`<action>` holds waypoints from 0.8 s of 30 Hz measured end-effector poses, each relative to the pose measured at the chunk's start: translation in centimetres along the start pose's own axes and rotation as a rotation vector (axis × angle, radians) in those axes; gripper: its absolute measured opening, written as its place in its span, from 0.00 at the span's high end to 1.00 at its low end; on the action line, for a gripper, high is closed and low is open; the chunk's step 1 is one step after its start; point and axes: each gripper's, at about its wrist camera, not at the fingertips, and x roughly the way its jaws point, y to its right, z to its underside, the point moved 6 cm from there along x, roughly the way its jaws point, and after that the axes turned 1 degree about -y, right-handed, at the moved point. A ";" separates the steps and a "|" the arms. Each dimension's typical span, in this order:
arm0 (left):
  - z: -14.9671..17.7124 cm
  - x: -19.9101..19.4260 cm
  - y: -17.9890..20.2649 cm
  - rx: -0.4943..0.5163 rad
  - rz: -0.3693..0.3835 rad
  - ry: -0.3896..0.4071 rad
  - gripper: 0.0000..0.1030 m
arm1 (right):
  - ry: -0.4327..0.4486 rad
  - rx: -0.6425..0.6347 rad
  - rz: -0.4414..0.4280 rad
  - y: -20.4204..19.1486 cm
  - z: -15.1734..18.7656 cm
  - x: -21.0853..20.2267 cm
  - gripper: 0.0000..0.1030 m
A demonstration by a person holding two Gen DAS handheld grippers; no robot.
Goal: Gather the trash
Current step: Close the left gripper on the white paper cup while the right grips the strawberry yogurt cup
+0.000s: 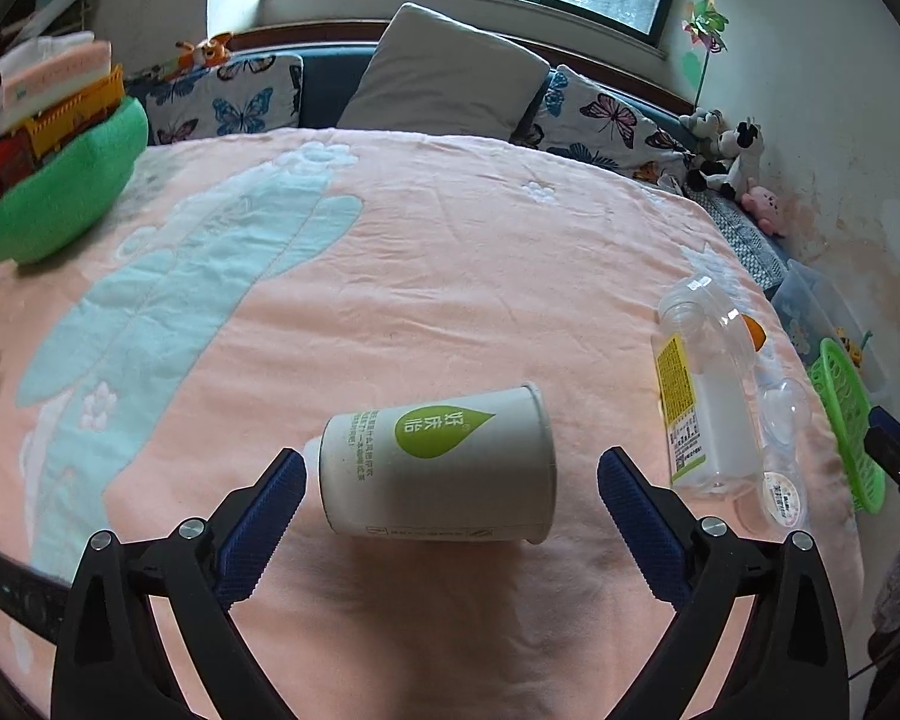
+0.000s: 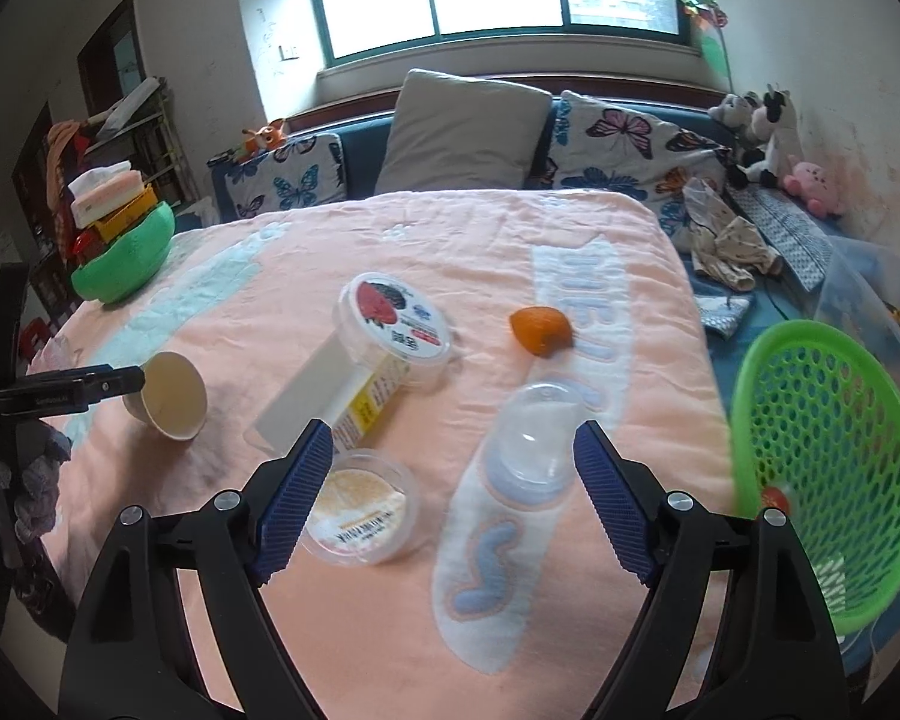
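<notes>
Paper cup [image 1: 438, 468] lay on its side on the pink blanket [image 1: 450, 276] of the bed, long axis running 9 to 3 o'clock in the left wrist view, rim toward 3, base toward 9. Left fingers [image 1: 450, 516] stood wide apart and empty, one pad at either end of the cup, neither touching it; the cup sat between them, slightly toward 12. Left hand was clearly the nearer. Right fingers [image 2: 453, 498] were also spread and held nothing, a clear plastic lid [image 2: 534, 444] between them untouched. Green basket [image 2: 834, 480] lay at 3 o'clock of the right fingers.
</notes>
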 end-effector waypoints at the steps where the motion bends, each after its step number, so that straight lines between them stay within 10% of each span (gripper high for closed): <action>1: 0.1 0.3 -0.2 -0.006 0.012 -0.006 0.08 | -0.004 -0.006 -0.006 -0.4 -0.2 0.4 0.20; 24: 0.3 4.0 -0.6 -0.025 0.130 -0.063 0.08 | -0.135 0.133 -0.244 -2.4 -5.2 10.5 0.11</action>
